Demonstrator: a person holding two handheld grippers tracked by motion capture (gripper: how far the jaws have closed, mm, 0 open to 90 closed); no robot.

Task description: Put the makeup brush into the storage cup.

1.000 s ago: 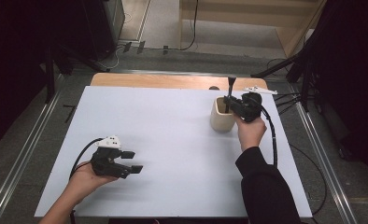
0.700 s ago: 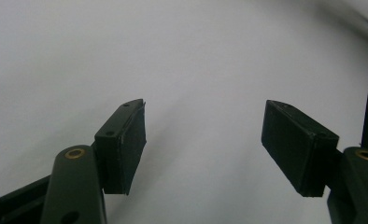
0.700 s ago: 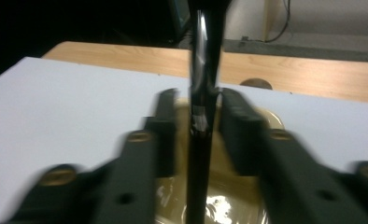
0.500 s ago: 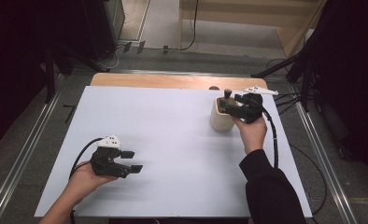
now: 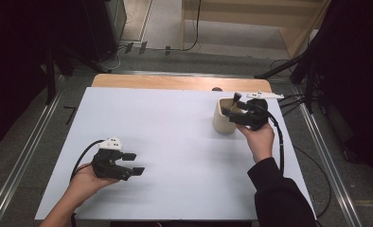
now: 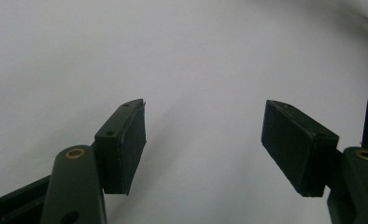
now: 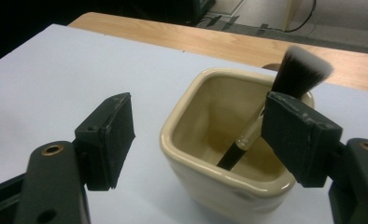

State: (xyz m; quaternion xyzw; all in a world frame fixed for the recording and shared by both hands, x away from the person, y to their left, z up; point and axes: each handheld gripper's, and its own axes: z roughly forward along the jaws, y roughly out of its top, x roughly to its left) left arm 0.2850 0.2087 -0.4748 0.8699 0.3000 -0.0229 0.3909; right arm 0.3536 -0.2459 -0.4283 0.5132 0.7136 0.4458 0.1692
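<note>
Cream square cup (image 5: 222,118): at 2 o'clock on the white counter (image 5: 175,142). Makeup brush (image 7: 285,93) inside, leaning, bristles up. Right hand-held gripper (image 5: 234,109): beside the cup, jaws spread, empty. Left hand-held gripper (image 5: 133,163): at 8 o'clock, jaws spread, empty.

A cream ceramic cup (image 5: 222,117), squarish with rounded corners and a thick glossy rim, stands upright on the white table (image 5: 175,142) near its far right corner, just short of the far edge. Inside it a makeup brush (image 7: 275,105) leans handle-down against the inner wall: dark handle, pale ferrule, and a black, white-tipped bristle head rising above the rim.
</note>
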